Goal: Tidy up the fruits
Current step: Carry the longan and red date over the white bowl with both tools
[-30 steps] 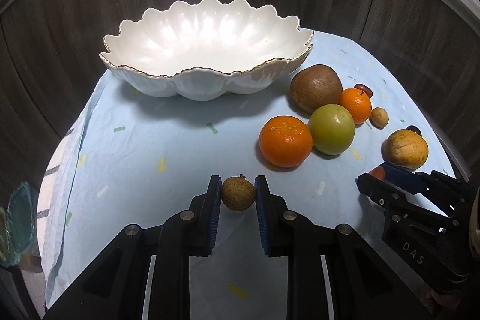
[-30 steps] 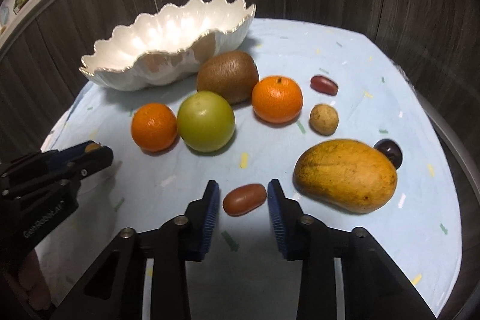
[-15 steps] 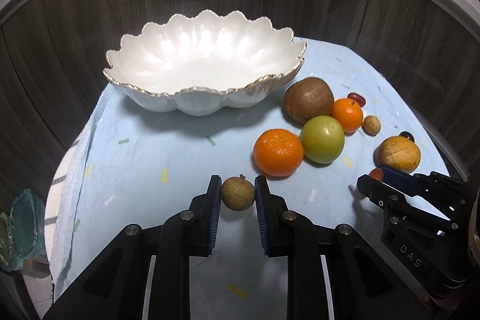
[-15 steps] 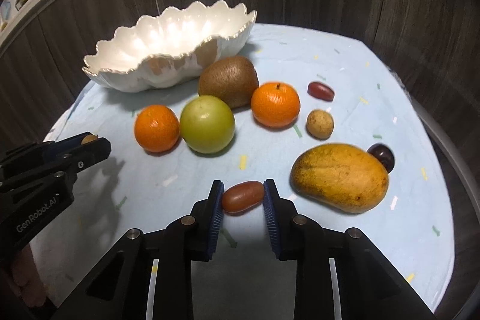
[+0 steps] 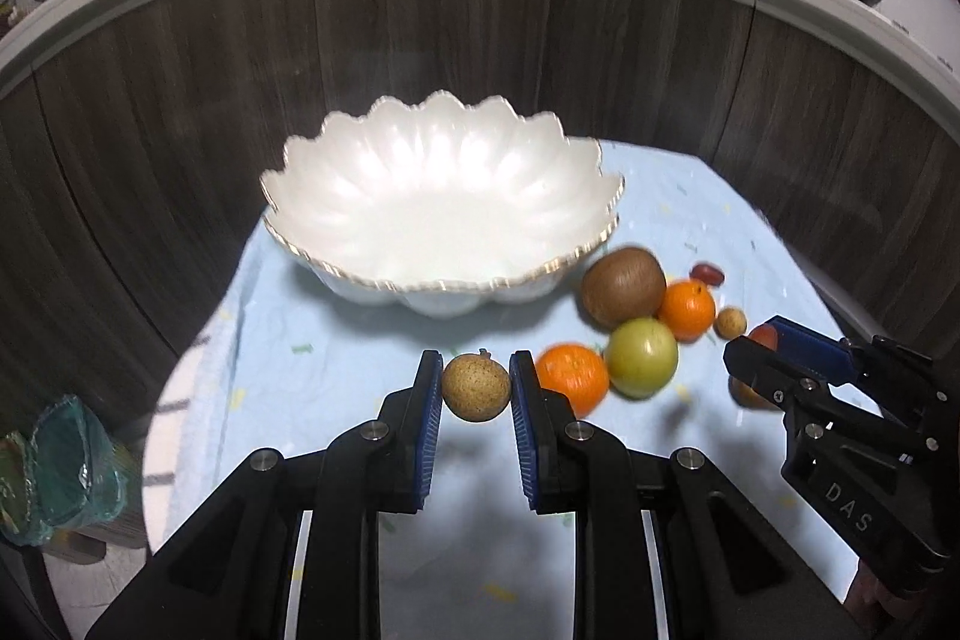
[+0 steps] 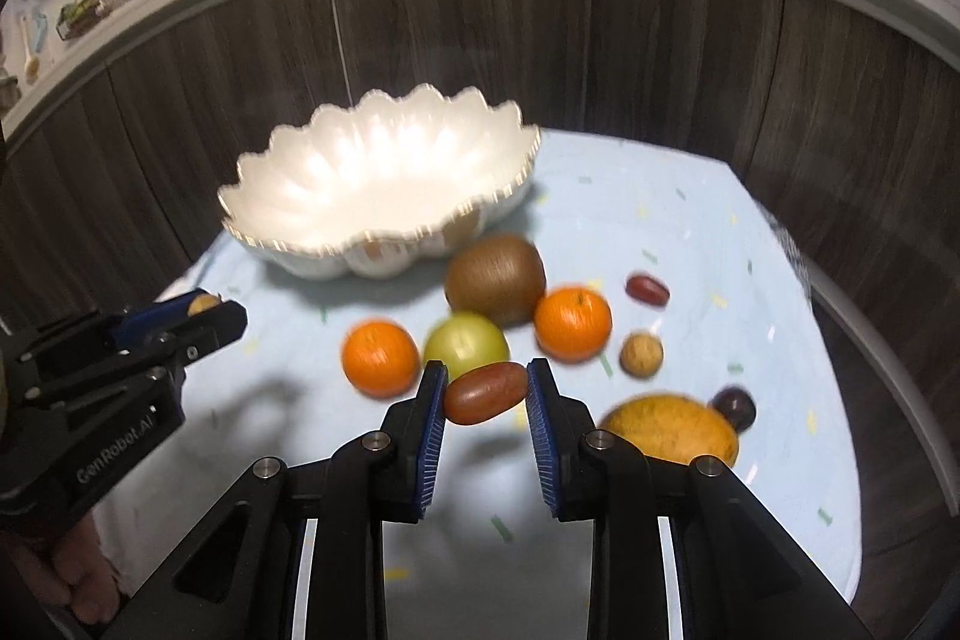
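Note:
My left gripper (image 5: 476, 388) is shut on a small tan longan (image 5: 476, 387) and holds it above the cloth, in front of the white scalloped bowl (image 5: 441, 211). My right gripper (image 6: 486, 394) is shut on a reddish-brown date (image 6: 485, 393), lifted above the cloth. The bowl (image 6: 384, 184) is empty. On the cloth lie a kiwi (image 6: 495, 279), two oranges (image 6: 380, 357) (image 6: 572, 323), a green apple (image 6: 465, 345), a second longan (image 6: 641, 354), another date (image 6: 647, 290), a mango (image 6: 669, 429) and a dark plum (image 6: 733, 407).
The light blue cloth (image 6: 690, 232) covers a small round table with dark wood panels behind. A green glass object (image 5: 54, 466) sits off the table's left edge. A kitchen counter with dishes runs along the back.
My right gripper closed on the date and lifted it. Both grippers rose and tilted up with their fruit, so the bowl sits lower and more central in both views.

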